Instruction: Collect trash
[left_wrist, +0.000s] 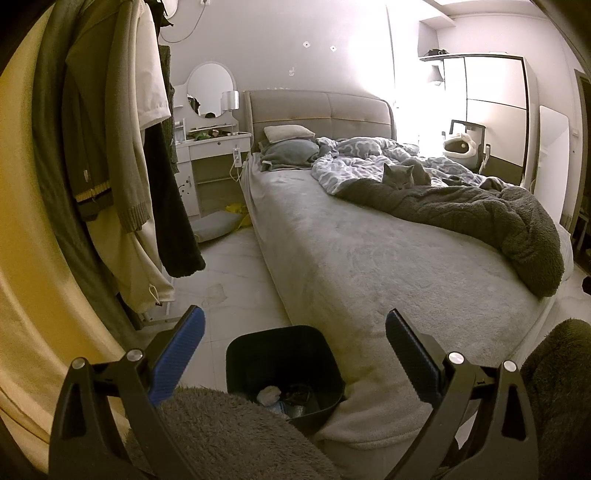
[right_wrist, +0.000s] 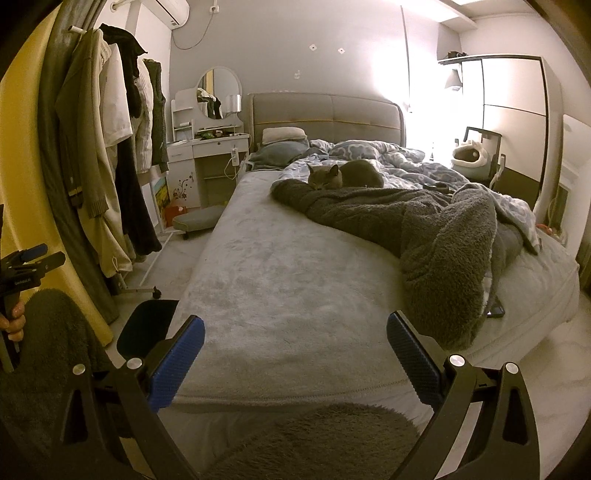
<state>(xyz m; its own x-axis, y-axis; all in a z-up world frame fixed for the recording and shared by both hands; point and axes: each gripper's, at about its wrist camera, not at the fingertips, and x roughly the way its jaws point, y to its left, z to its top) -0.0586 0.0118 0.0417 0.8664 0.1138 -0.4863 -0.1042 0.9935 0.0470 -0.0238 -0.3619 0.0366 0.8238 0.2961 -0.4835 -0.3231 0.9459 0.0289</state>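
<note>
We hold the left gripper (left_wrist: 295, 332) and right gripper (right_wrist: 295, 332) spread wide and empty, the black trash bin (left_wrist: 284, 369) beside the bed (left_wrist: 369, 258), where a grey cat (left_wrist: 400, 175) sleeps.

text: none legible | left gripper (right_wrist: 26, 266) label: too blurred

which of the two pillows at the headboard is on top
The small beige pillow is on top, leaning against the headboard. The grey pillow lies under it, larger and darker.
</note>
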